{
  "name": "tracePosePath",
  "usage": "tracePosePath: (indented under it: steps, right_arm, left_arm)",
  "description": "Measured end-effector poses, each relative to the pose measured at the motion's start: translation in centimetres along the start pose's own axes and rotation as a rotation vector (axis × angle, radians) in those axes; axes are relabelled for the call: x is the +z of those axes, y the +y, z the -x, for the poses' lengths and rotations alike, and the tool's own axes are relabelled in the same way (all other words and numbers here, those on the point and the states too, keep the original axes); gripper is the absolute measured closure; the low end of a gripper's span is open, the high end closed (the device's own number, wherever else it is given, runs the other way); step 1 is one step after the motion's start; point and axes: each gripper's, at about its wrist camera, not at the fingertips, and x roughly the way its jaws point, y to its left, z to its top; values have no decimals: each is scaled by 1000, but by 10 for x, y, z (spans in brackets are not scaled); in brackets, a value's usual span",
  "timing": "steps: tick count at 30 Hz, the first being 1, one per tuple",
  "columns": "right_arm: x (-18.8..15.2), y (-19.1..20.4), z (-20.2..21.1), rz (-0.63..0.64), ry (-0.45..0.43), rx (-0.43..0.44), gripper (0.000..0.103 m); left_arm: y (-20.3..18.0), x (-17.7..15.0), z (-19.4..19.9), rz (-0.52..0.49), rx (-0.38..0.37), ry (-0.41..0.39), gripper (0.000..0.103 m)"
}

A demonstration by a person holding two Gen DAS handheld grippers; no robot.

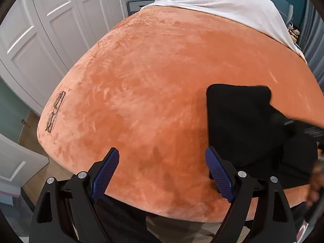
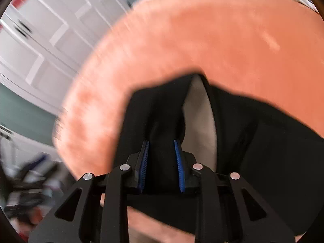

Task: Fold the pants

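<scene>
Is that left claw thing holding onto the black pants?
No, the left gripper is wide open over bare orange blanket, with the black pants lying off to its right.

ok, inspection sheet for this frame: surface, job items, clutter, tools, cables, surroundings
Surface: orange plush blanket covering the bed, white sheet at the far end.
Job's things: black pants on the blanket's near right part, partly lifted.
Clutter: eyeglasses near the blanket's left edge.
Grippers: left tool open, above bare blanket; right tool shut on a bunch of the pants.
Cables: nothing seen.
Surroundings: white wardrobe doors left, nightstand beyond; right wrist view blurred.
</scene>
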Motion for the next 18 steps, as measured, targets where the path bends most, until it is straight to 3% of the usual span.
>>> tracePosePath:
  steps: [3, 6, 8, 11, 13, 15, 16, 18]
  right_arm:
    - [1, -11, 79, -49, -145, 44, 80]
    - [-27, -58, 138, -105, -209, -59, 80]
    - [-51, -101, 141, -170, -175, -143, 79]
    - [-93, -167, 112, -325, -55, -263, 75]
    - [-110, -178, 111, -391, -78, -173, 75]
    - [-113, -174, 115, -413, -156, -73, 46]
    - [-110, -172, 116, -395, -175, -76, 24]
    - [-98, -162, 108, -348, -191, -63, 19]
  left_arm:
    - [1, 5, 8, 4, -6, -32, 18]
    - [-5, 5, 3, 0, -10, -15, 18]
    - [-15, 3, -7, -11, -21, 10, 18]
    - [-37, -1, -17, -42, -36, 59, 18]
    - [-49, -1, -16, -63, -40, 64, 18]
    - [-56, -2, -13, -84, -32, 52, 18]
    - [-59, -1, -12, -97, -22, 49, 18]
    - [-59, 0, -12, -101, -15, 45, 18]
